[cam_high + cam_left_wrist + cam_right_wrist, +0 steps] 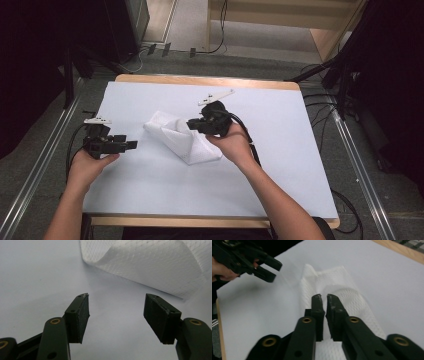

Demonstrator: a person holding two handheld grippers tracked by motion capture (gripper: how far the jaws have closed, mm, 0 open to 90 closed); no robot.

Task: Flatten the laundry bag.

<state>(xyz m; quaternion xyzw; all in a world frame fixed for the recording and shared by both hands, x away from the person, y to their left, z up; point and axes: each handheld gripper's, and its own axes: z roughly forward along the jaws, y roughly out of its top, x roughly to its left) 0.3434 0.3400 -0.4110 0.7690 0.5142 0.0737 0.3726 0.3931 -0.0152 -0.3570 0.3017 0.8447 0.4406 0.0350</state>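
A white mesh cloth [176,139] lies partly folded on the white table cover [260,175], a little left of centre. My right gripper [190,123] is at the cloth's right side, shut on a pinch of it. In the right gripper view the jaws [324,296] stand almost together, with cloth [359,302] running up between them. My left gripper [134,145] hovers left of the cloth, open and holding nothing. In the left gripper view its jaws [117,298] stand wide apart, and the cloth's curled edge [155,265] lies ahead of them. The left gripper [268,271] also appears far off in the right gripper view.
The table's wooden rim [205,80] shows at the far edge and the near edge. Cables [345,200] hang off the right side. Metal rails [35,175] run along the floor on both sides. Bare cover surrounds the cloth.
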